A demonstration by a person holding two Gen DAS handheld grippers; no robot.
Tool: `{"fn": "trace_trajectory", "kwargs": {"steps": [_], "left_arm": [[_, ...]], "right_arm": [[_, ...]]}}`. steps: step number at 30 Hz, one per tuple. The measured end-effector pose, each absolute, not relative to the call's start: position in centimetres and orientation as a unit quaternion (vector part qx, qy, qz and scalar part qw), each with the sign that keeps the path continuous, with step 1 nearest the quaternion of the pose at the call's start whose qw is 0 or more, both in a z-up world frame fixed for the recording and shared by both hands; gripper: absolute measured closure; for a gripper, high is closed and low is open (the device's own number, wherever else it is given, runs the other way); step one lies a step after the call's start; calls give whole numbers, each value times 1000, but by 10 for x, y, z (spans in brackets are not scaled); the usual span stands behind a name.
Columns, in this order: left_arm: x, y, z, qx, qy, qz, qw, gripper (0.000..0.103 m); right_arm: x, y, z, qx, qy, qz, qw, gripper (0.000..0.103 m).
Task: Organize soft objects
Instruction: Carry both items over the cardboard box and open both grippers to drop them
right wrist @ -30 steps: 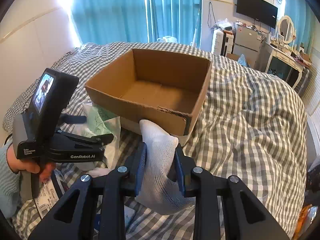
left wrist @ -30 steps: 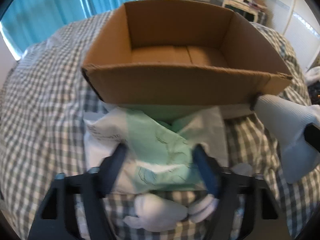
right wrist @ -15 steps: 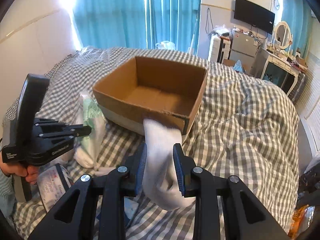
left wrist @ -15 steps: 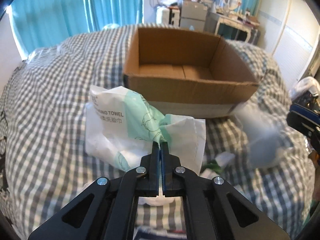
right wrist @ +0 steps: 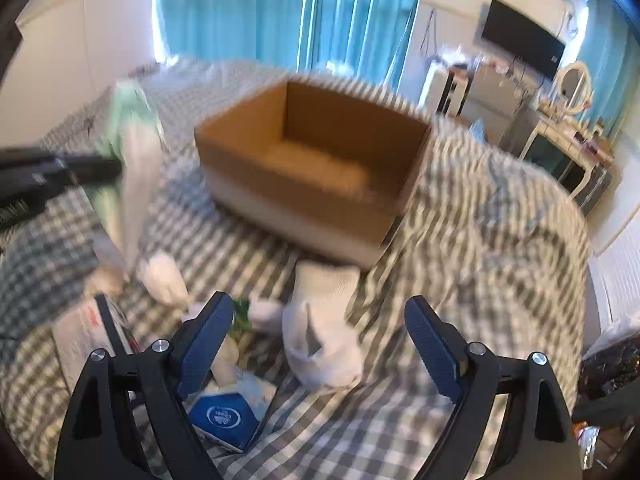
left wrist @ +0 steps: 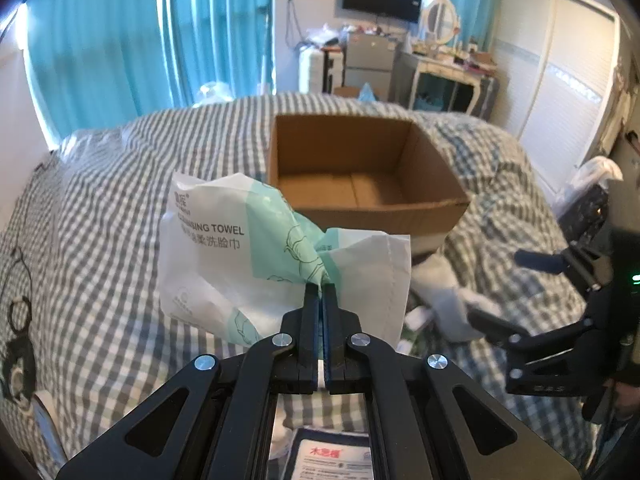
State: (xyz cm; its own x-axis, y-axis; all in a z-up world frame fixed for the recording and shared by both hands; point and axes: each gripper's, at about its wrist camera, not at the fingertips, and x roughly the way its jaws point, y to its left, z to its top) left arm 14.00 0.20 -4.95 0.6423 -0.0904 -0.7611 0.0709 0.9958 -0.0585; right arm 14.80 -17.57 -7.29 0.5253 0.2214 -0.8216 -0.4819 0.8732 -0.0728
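My left gripper (left wrist: 321, 292) is shut on a white and green cleansing towel pack (left wrist: 240, 248) and holds it above the checked bed, short of the open cardboard box (left wrist: 360, 172). In the right wrist view the pack (right wrist: 132, 148) hangs at the left. My right gripper (right wrist: 320, 336) is open and empty. A white sock (right wrist: 320, 320) lies on the bed between its fingers, just in front of the box (right wrist: 312, 176). The sock also shows in the left wrist view (left wrist: 444, 296), and the right gripper (left wrist: 560, 320) shows at the right edge.
A second white sock (right wrist: 160, 276) and small packets, one blue (right wrist: 224, 416), lie on the bed near me. Another packet (left wrist: 336, 456) lies under the left gripper. Curtains, a TV and a dresser stand beyond the bed.
My left gripper closed on the towel pack and lifted it up and back from the box. My right gripper opened and let the white sock drop onto the bed.
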Motion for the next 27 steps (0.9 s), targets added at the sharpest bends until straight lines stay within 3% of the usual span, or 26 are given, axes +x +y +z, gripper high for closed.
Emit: {"fn": "trace_trajectory", "kwargs": {"steps": [5,6,7,10,19,27], "left_arm": [[142,7,-70,-12,436,-37,899,102],[142,8,-72,-13,437,-36,899,102],[143,9,-74,-16,438,-36,898,102],[141,9,-70,-20,432,-40,901,102],[149,-1,-15,-10,382,-72,921,102],[208,-8,36,-20,343,-84,936,102]], "right_arm": [[164,-174,-129,-153,517,180,823,15],[168,-174,-136,-151,530,178,815,24],[170,-174,-141,-148,539,179,809,55],[174,-174,-151,-145,552,186,800,71],[155,-192,-62,-63,439,228,867,73],[192,-176,29,-95,341,218,909,73]]}}
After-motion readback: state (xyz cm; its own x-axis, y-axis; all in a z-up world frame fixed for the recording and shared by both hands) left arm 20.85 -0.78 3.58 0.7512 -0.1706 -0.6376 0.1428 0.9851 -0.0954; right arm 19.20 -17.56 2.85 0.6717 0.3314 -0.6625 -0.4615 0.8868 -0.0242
